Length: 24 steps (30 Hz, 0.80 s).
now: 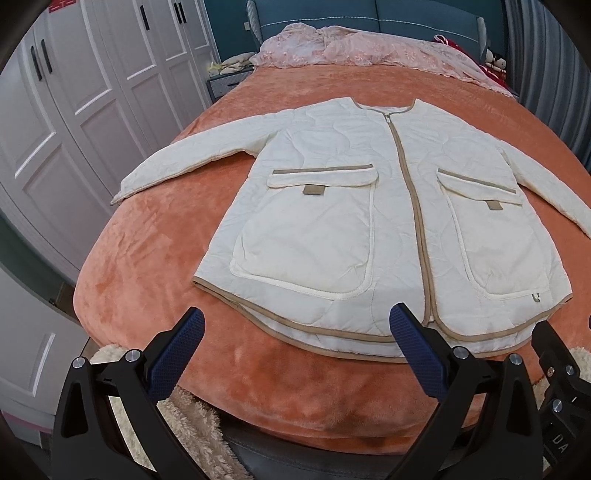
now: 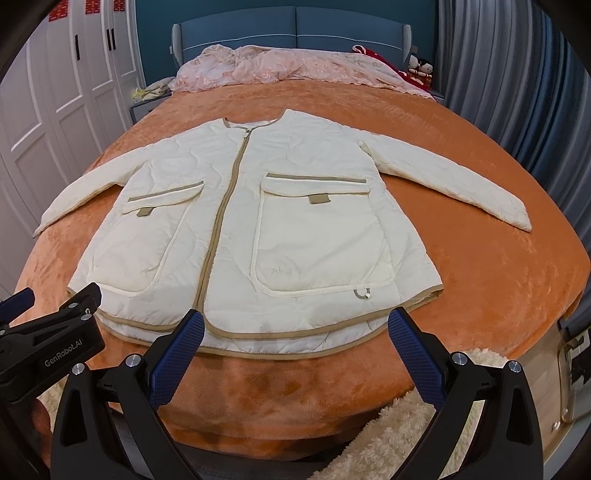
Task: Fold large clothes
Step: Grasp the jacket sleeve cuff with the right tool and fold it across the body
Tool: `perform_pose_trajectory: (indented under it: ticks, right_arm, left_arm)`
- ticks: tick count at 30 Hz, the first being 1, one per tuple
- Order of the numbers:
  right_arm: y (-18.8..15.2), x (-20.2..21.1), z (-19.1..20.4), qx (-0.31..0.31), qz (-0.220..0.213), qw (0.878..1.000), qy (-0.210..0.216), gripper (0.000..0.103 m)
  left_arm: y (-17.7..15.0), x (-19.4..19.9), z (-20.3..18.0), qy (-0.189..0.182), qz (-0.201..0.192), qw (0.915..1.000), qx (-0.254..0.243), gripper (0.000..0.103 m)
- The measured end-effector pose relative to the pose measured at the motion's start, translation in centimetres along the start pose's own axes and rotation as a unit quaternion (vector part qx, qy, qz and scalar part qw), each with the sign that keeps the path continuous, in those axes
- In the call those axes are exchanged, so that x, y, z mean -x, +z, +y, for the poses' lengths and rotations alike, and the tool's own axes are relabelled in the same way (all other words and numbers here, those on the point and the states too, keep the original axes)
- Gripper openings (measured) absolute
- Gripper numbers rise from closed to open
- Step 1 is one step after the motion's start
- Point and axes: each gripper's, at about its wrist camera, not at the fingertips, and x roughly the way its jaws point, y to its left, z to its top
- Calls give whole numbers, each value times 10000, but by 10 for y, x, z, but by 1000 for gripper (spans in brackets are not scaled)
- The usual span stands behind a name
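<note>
A cream quilted jacket point(image 1: 332, 206) with tan trim, a zipped front and two large flap pockets lies flat, front up, on the orange bed point(image 1: 155, 258), both sleeves spread sideways. It also shows in the right wrist view point(image 2: 258, 221). My left gripper point(image 1: 299, 325) is open and empty, held just short of the hem, left of the zipper. My right gripper point(image 2: 295, 325) is open and empty, just short of the hem, right of the zipper. The left gripper's body point(image 2: 51, 332) shows at the left edge of the right wrist view.
A pink lace cover point(image 1: 362, 48) lies crumpled at the head of the bed by the blue headboard point(image 2: 295, 22). White wardrobe doors point(image 1: 74, 92) stand to the left, grey curtains point(image 2: 517, 92) to the right. A fluffy cream rug point(image 2: 388, 443) lies at the bed's foot.
</note>
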Motion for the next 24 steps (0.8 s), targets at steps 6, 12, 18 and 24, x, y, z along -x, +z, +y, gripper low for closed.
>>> perform_pose_trajectory:
  ticks: [6, 12, 18, 24]
  right_arm:
    - [17, -21, -40, -369, 61, 9991, 182, 98]
    - [50, -52, -151, -1597, -123, 9870, 102, 98]
    - [79, -101, -285, -2923, -363, 9553, -246, 98]
    - [91, -158, -389, -3894, -455, 9166, -783, 98]
  left_arm:
    - [13, -15, 8, -185, 125, 9996, 163, 98]
    - [38, -36, 22, -153, 79, 9989, 443, 98]
    - [64, -71, 37, -141, 209, 9951, 956, 98]
    - [83, -100, 46, 189, 222, 9927, 1173, 98]
